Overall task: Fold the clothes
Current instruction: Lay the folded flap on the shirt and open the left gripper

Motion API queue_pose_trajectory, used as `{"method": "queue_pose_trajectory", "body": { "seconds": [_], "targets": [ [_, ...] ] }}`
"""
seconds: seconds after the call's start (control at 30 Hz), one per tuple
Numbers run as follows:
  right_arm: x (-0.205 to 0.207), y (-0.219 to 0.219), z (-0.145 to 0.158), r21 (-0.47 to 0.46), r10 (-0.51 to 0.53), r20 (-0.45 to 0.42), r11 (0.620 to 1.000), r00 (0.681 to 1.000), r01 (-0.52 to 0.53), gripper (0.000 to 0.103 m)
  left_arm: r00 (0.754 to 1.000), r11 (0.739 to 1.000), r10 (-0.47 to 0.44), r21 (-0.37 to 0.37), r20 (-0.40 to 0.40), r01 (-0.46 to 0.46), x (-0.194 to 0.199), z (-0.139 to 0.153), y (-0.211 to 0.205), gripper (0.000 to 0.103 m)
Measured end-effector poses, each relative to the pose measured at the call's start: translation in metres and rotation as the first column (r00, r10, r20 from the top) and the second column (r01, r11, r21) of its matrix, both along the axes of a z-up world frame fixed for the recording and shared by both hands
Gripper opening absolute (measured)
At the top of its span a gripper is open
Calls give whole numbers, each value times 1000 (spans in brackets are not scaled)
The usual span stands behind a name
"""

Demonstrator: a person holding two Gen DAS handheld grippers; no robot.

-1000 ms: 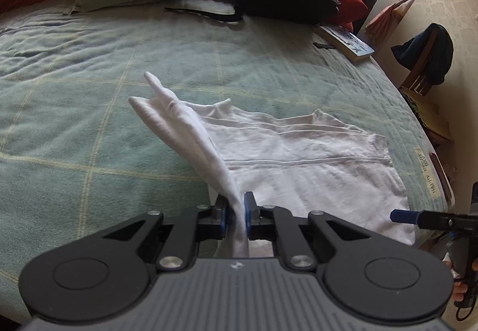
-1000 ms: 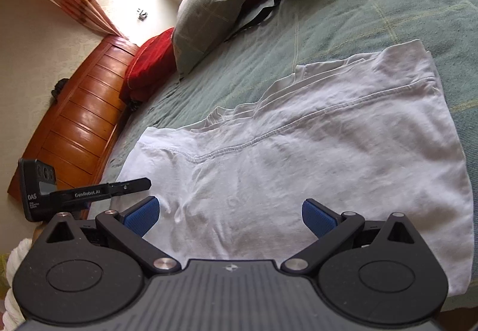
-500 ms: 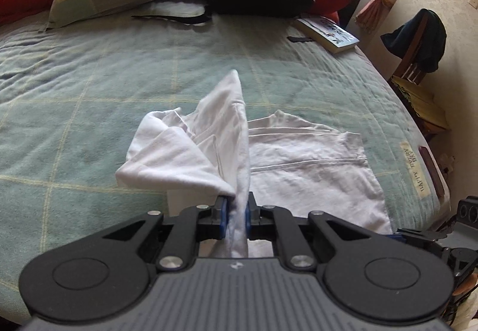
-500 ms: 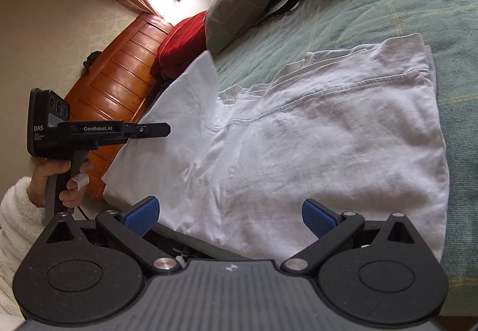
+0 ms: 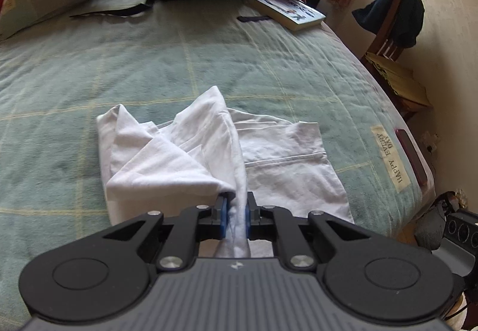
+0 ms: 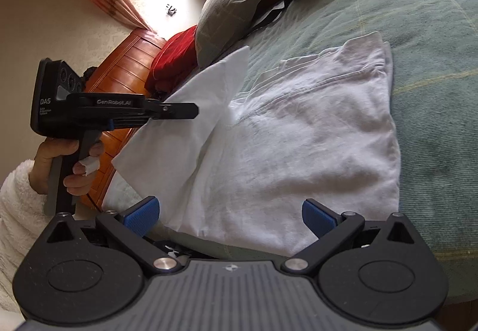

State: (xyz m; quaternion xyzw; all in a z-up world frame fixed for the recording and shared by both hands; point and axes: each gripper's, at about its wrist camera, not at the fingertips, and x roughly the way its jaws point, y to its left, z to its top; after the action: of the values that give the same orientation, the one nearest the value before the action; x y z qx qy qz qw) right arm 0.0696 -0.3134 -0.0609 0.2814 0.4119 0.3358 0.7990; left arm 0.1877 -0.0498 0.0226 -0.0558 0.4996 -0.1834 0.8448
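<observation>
Black left gripper [image 5: 236,213] and right gripper [image 6: 231,216] carry blue pads, silver screws; fluffy white sleeve [image 6: 16,202].

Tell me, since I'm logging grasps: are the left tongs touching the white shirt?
Touching. The left wrist view shows the left tongs shut on a bunched fold of the white shirt, blue pads pressing the cloth from both sides.
</observation>
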Motion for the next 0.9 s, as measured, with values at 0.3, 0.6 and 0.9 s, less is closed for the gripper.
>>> {"method": "queue_pose_trajectory", "body": {
  "seconds": [0.3, 0.6, 0.9],
  "targets": [
    [-1, -3, 0, -8, -16, -7, 1000, 1000, 16, 103, 998, 997, -68, -44, -13, 67, 11, -12, -38, 9],
    [-4, -4, 3, -33, -26, -6, 999, 1000, 26, 103, 995, 991, -90, -102, -51, 84, 19, -37, -49, 10],
    [0, -5, 4, -63, -41, -7, 997, 999, 41, 103, 990, 969, -139, -209, -5, 135, 17, -29, -46, 52]
  ]
}}
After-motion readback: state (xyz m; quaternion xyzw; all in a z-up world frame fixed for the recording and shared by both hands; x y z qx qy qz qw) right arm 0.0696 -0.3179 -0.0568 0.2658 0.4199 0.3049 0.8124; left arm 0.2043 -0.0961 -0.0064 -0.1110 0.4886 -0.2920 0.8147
